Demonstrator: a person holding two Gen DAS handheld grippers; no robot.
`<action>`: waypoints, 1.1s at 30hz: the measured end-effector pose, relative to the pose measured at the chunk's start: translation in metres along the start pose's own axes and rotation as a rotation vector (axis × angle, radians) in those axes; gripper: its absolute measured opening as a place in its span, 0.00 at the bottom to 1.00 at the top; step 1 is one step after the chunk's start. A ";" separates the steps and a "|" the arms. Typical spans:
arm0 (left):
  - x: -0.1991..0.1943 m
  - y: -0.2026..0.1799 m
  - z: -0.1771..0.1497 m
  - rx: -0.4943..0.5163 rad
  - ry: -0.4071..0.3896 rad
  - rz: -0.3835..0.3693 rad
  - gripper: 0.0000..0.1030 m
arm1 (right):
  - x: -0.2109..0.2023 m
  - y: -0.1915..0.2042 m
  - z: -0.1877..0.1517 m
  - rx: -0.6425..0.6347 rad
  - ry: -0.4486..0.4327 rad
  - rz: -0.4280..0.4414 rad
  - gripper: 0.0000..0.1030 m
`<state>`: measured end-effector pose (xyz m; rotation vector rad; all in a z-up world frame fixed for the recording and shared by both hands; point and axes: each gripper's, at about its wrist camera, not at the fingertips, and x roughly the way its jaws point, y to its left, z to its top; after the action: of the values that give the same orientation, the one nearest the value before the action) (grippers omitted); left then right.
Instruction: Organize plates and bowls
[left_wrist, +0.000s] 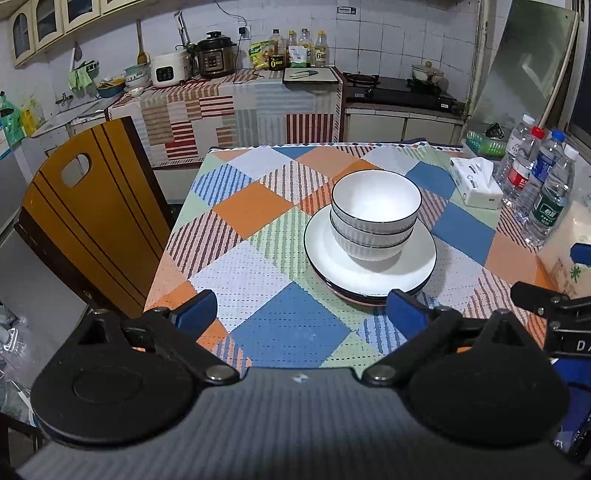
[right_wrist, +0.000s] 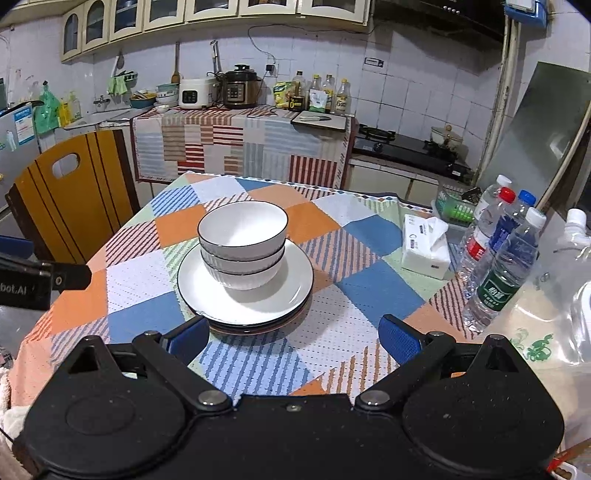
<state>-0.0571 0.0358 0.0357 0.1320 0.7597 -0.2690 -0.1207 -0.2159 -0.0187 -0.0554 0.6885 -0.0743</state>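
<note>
Bowls, 3 nested, sit on stacked plates mid-table. Both the left gripper and right gripper hang released, empty. A nudge to the plate rim could topple the tall stack.

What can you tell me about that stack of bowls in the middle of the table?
The bowls are three, nested upright one inside another. They look like white glazed ceramic with thin dark rims and ribbed outer walls; the top one is empty. The stack sits slightly off-centre on the top white plate of a small pile of plates, on the patchwork tablecloth. Nothing else touches them; both grippers are apart from the bowls.
</note>
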 end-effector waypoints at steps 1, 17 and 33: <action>0.000 0.000 0.000 -0.001 0.001 0.000 0.97 | 0.000 0.000 0.000 0.001 0.000 -0.006 0.97; -0.004 -0.006 -0.007 -0.004 -0.048 0.004 0.97 | 0.000 0.009 0.004 0.007 0.016 -0.056 0.97; 0.001 0.004 -0.010 -0.090 -0.053 0.059 0.99 | 0.006 0.009 0.000 0.000 0.040 -0.080 0.97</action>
<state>-0.0621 0.0414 0.0281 0.0618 0.7130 -0.1808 -0.1155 -0.2078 -0.0229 -0.0811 0.7264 -0.1526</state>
